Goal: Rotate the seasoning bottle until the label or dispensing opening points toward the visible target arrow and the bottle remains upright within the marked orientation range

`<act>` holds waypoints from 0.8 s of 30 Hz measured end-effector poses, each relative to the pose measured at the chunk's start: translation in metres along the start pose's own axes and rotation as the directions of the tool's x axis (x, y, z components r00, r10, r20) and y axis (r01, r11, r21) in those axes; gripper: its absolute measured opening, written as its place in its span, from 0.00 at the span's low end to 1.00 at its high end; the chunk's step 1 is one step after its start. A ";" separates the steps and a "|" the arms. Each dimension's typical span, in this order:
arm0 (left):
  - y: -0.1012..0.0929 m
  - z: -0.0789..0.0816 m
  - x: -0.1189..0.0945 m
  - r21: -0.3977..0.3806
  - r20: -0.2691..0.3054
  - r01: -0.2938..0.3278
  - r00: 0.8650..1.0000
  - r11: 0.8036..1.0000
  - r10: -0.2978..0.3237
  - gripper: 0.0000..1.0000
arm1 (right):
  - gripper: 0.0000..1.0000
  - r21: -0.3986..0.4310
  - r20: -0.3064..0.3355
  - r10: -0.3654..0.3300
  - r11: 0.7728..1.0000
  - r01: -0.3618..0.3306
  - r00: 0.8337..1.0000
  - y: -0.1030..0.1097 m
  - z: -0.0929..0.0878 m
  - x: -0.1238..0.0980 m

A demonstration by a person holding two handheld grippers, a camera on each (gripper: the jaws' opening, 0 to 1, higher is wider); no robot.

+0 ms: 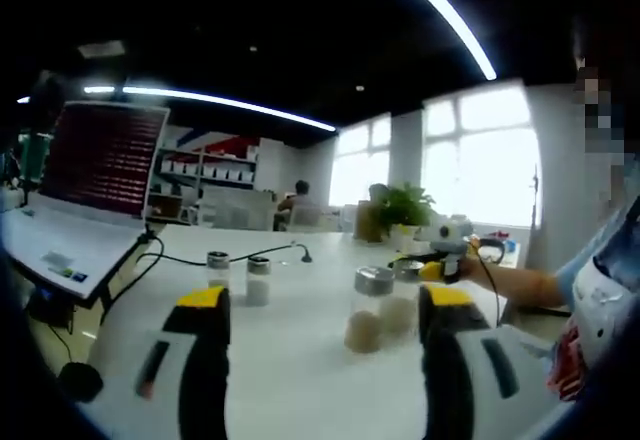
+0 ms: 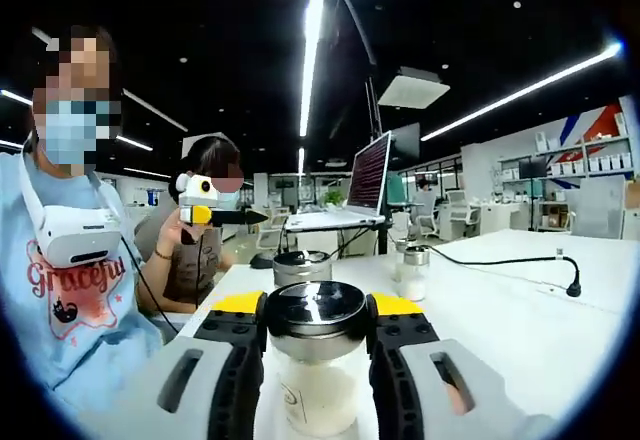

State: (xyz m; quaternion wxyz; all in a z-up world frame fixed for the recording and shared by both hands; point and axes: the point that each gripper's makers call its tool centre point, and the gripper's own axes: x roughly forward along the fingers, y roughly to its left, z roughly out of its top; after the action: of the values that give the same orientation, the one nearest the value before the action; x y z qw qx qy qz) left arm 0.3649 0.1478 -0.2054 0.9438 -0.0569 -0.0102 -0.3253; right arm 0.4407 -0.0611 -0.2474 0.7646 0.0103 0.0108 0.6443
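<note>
The right hand-held gripper (image 2: 317,335) clamps the upright seasoning bottle (image 2: 317,360) on the table (image 2: 520,320), rotation seemingly pending, while the left hand-held gripper (image 1: 325,310) hovers open.

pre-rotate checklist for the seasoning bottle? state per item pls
1. Right gripper shut on the seasoning bottle, at its silver cap: ok.
2. Bottle upright: ok; it stands straight between the jaws.
3. Target arrow located: cannot tell; none visible on the white table.
4. Label or dispensing opening direction: cannot tell; a small mark shows on the glass, facing unclear.
5. Left gripper out of the way: ok; open, holding nothing, above the table.
6. Room to turn: ok; the second capped jar behind and the small shaker stand apart from the held bottle.
</note>
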 end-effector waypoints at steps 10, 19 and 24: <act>-0.005 0.003 0.000 0.014 0.020 0.002 1.000 1.000 -0.002 0.80 | 0.39 -0.004 -0.034 -0.109 0.994 0.109 0.993 0.001 -0.002 -0.001; -0.007 0.003 -0.002 0.004 0.025 0.008 1.000 1.000 -0.008 0.67 | 0.39 -0.008 -0.023 -0.188 0.982 0.188 0.982 0.002 -0.004 -0.002; -0.008 0.006 -0.002 0.015 0.034 0.007 0.999 1.000 -0.007 0.70 | 0.39 -0.013 -0.039 -0.245 0.970 0.244 0.969 0.002 -0.004 -0.001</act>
State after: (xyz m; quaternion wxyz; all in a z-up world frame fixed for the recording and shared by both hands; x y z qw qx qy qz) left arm 0.3589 0.1437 -0.1987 0.9428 -0.0552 -0.0290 -0.3275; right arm 0.4388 -0.0617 -0.2515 0.8378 -0.0072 0.0245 0.5453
